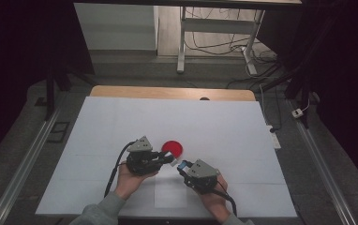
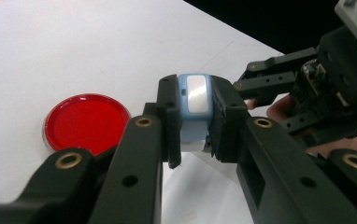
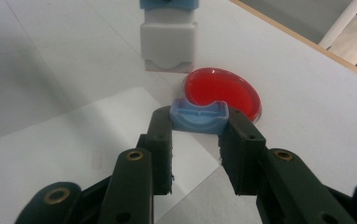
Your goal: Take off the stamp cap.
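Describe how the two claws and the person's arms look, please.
Both claws, the left claw and the right claw, are black two-jaw tools with brass-coloured pivot pins and small screw holes along the jaws. Each carries a grey three-cornered plate on top, and a black cable trails back from it. The person wears a grey-green long sleeve.
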Action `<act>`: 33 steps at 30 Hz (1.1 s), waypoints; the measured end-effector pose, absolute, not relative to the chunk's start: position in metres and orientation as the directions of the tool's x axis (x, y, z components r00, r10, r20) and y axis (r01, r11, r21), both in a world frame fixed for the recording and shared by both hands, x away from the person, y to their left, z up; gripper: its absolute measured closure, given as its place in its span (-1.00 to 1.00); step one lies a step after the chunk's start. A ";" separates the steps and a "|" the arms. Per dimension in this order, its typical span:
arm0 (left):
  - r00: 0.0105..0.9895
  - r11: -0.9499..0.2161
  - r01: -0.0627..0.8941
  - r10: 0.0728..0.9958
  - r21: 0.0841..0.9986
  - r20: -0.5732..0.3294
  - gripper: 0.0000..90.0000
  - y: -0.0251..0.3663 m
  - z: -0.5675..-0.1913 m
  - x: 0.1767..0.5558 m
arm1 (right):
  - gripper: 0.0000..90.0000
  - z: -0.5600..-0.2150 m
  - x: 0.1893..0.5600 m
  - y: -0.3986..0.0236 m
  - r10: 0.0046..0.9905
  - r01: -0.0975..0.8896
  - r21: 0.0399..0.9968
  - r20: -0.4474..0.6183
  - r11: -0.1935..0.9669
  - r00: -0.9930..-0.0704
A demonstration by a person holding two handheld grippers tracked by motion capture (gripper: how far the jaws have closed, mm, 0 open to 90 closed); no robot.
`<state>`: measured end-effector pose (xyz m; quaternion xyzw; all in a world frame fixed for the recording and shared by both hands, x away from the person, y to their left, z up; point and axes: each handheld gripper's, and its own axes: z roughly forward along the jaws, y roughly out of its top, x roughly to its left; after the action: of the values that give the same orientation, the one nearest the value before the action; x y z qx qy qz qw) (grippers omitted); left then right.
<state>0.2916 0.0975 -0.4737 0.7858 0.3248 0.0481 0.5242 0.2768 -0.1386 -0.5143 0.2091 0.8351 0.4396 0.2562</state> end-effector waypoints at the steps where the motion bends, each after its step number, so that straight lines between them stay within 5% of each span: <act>1: 0.784 -0.241 0.460 0.562 0.855 -0.264 0.69 0.097 -0.474 0.292 | 0.45 -0.514 0.277 -0.139 0.575 0.126 0.844 -0.239 0.522 -0.782; 33: 0.784 -0.252 0.445 0.574 0.859 -0.238 0.69 0.102 -0.473 0.292 | 0.44 -0.511 0.275 -0.199 0.624 0.198 0.863 -0.161 0.465 -0.764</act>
<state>0.2917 0.1021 -0.4729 0.7889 0.3231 0.0620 0.5191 0.2751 -0.1990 -0.5106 0.2497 0.8228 0.4530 0.2354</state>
